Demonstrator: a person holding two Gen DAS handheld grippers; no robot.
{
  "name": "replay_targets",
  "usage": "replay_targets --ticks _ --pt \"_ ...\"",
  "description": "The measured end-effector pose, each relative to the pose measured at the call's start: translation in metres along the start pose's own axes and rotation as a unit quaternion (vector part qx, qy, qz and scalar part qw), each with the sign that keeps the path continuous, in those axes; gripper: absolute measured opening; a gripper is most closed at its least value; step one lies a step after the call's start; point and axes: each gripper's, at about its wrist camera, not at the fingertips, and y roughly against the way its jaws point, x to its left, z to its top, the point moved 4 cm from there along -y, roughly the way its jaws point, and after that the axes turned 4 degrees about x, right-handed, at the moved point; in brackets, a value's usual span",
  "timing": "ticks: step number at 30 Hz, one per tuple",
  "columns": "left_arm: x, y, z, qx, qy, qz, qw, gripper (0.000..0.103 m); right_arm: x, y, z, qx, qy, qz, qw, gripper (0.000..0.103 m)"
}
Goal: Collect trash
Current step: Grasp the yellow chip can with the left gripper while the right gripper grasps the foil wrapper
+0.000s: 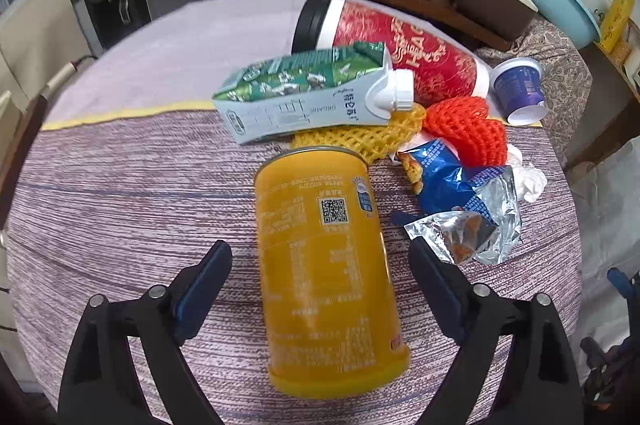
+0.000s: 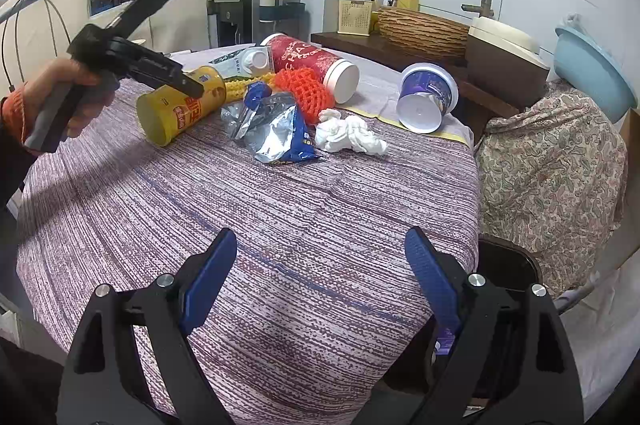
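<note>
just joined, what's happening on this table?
A person with two handheld grippers is clearing trash off a clothed table. The left gripper has its jaws open around a yellow can lying on its side, not yet clamped. The right gripper hangs open over bare cloth, holding nothing. A milk carton, red canister, snack bag, tissue and yogurt cup remain.

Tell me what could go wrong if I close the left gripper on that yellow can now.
1. The yellow can lies on its side between the open fingers of the left gripper; being round, it may roll or squirt out as they close.
2. The torn foil snack bag sits close to the right finger, so it could get pinched along with the can.
3. The right gripper hangs open away from the pile, so it cannot steady anything.
</note>
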Motion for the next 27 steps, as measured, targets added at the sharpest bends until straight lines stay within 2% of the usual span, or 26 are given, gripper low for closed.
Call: replay_targets --ticks 2,4,6,13,17,21,27 --pt "0.003 -0.007 0.002 0.010 0.005 -0.009 0.9999 0.084 0.003 0.000 0.001 0.001 0.002 0.001 1.000 0.085" --pt "0.006 -0.010 0.002 0.014 0.014 -0.013 0.9997 0.073 0.005 -0.001 0.002 0.001 0.005 0.004 1.000 0.085" --pt "0.010 -0.012 0.001 0.017 0.024 -0.027 0.9992 0.068 0.009 -0.003 0.005 0.001 0.011 0.007 1.000 0.085" --pt "0.016 -0.002 -0.013 -0.002 0.040 -0.047 0.9981 0.066 0.020 -0.015 0.012 0.005 0.016 0.032 0.999 0.085" --pt "0.021 0.013 -0.024 -0.029 0.058 -0.064 0.9958 0.066 0.028 -0.024 0.019 0.009 0.019 0.051 0.998 0.085" --pt "0.017 0.030 -0.036 -0.060 0.052 -0.061 0.9950 0.066 0.034 -0.036 0.032 0.011 0.025 0.066 0.997 0.085" --pt "0.008 0.051 -0.051 -0.097 0.055 -0.072 0.9911 0.066 0.039 -0.066 0.058 0.025 0.039 0.065 0.997 0.085"
